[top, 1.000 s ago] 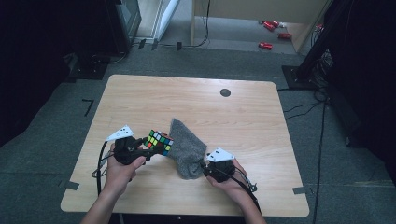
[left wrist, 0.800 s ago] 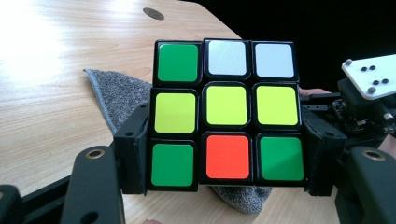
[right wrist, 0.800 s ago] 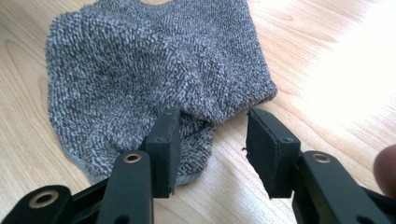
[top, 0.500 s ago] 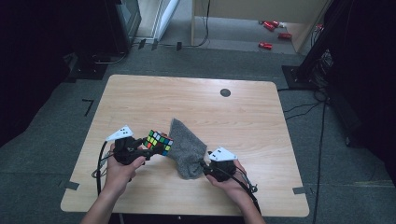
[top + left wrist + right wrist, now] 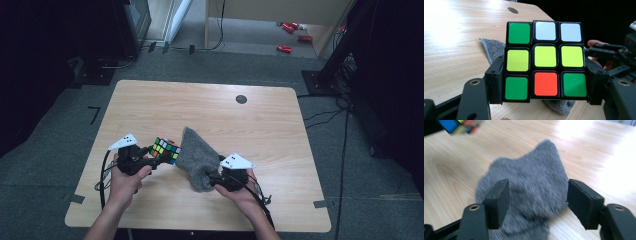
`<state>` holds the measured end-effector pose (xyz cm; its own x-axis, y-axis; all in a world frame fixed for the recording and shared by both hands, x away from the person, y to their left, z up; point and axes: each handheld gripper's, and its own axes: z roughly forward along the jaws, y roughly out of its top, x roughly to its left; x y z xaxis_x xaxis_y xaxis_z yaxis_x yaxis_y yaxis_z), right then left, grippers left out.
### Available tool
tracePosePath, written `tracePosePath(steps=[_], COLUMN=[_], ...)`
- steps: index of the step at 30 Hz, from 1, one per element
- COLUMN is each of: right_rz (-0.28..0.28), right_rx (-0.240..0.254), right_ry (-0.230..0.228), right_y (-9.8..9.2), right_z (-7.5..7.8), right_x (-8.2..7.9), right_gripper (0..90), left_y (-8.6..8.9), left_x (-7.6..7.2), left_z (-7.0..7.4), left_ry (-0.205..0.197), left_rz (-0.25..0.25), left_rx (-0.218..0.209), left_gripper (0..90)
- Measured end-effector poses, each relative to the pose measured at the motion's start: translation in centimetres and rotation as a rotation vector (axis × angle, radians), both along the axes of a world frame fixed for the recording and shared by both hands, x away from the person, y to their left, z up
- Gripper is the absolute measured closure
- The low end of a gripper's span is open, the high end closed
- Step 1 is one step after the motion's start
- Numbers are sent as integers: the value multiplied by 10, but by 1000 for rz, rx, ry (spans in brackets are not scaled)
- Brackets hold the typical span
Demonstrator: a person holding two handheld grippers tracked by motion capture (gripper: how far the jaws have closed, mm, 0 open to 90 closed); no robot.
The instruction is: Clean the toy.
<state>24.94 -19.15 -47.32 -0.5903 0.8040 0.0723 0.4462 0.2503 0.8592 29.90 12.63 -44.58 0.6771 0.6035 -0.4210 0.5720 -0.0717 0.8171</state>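
One puzzle cube [image 5: 545, 61] sits clamped in the left gripper [image 5: 544, 82] — one grey cloth [image 5: 526, 192] lies at its three o'clock. Right gripper [image 5: 537, 202] gapes wide over the cloth, holding nothing.

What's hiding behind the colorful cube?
Behind the cube, held in the left claw, a grey cloth lies on the wooden table, peeking out at the left and bottom. The cube covers the cloth's middle part, so that can't be seen.
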Motion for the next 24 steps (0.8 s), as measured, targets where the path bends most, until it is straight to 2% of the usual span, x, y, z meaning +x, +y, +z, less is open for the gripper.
tracePosePath(steps=[6,8,11,13,16,19,24], right_rz=[28,29,32,31,27,28,30], right_rx=[-22,-36,-48,-55,-82,-104,-111], right_ry=[0,29,49,55,104,132,148], right_y=[19,31,37,39,43,44,43], right_z=[2,-3,-10,-12,-26,-35,-40], right_x=[8,18,24,25,30,31,30], right_gripper=[277,248,245,245,239,240,241], left_y=[0,-1,-1,-2,-2,-3,-5], left_x=[0,0,0,0,0,-1,-1], left_z=[-1,-1,-1,-2,-3,-3,-4], left_ry=[-3,-4,-5,-3,-1,0,5], left_rz=[1,1,-2,-3,-6,-8,-16], left_rx=[9,11,14,14,14,16,17], left_gripper=[342,342,342,342,342,342,342])
